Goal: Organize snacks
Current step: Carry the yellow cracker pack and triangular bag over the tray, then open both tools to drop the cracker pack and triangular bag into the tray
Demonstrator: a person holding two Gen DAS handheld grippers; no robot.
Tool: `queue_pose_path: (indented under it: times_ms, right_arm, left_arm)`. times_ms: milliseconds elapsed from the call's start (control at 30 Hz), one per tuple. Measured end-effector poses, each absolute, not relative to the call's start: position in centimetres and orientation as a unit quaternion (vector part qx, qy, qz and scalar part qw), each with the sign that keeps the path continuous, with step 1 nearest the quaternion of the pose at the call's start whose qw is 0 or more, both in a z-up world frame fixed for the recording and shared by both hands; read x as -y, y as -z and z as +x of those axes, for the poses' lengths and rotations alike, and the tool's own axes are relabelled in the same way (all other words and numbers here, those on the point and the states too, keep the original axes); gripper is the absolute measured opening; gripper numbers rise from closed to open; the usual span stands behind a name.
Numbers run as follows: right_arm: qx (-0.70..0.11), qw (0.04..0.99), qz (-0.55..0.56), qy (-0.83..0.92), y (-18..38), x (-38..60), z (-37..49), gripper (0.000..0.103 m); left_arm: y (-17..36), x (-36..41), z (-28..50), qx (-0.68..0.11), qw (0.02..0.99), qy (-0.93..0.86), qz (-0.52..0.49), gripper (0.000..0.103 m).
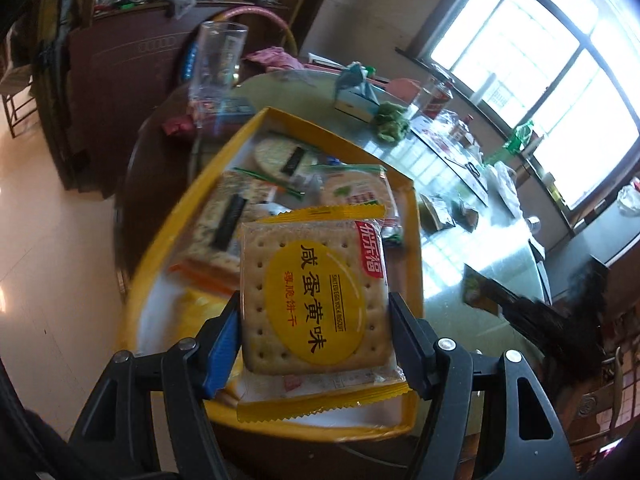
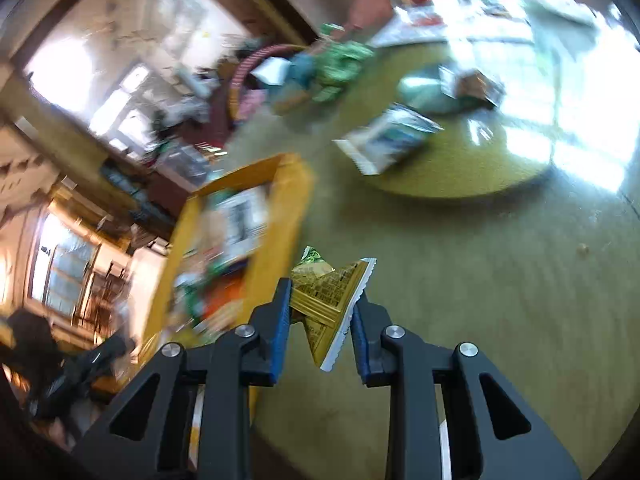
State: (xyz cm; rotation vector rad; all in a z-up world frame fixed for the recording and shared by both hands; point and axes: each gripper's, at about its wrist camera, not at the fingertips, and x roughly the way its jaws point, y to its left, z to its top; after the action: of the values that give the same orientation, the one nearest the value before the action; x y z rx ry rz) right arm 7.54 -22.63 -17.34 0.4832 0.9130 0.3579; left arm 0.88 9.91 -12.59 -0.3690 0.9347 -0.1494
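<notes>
Left fingers (image 1: 404,332) clamping biscuit packet (image 1: 316,300) labelled "SALTED EGG YOLK BISCUIT", "咸蛋黄味"

A square salted egg yolk biscuit pack (image 1: 316,304), clear with yellow crimped ends and a yellow oval label, hangs flat above the yellow tray (image 1: 168,240), where other cracker packs (image 1: 256,184) lie. A crumpled gold snack wrapper (image 2: 328,304) hangs beside the tray's rim.
</notes>
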Motion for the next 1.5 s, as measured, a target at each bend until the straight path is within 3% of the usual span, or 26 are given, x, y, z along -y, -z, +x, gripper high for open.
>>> queue_pose_path:
  times_ms: [167,367,1100,1200,1367,1500]
  right_arm:
    - [-0.403,0.869,0.158,-0.238,14.3,17.2,3.6,0.029]
    - [-0.412,0.862,0.084,-0.284,14.6,11.3,2.2,0.029]
    - [-0.452,0.854,0.043,-0.254,17.5,5.3,11.1,0.030]
    - [-0.457,0.851,0.043,-0.256,18.0,5.1,11.5,0.034]
    - [-0.428,0.866,0.056,-0.251,16.6,6.9,10.5,0.067]
    - [-0.403,0.879,0.073,-0.244,14.8,9.6,9.1,0.071]
  left_arm:
    - [12.3,-11.6,-0.4,-0.441,0.877,0.056,-0.181,0.068]
    - [12.3,-12.7,-1.1,-0.436,0.878,0.051,-0.193,0.068]
    - [15.3,-11.7,2.6,-0.476,0.862,0.046,-0.169,0.068]
    - [16.1,-11.3,2.9,-0.490,0.858,0.044,-0.148,0.069]
    - [15.8,-10.9,2.7,-0.483,0.865,0.026,-0.130,0.072]
    - [13.5,-10.0,1.8,-0.433,0.897,0.003,-0.092,0.078]
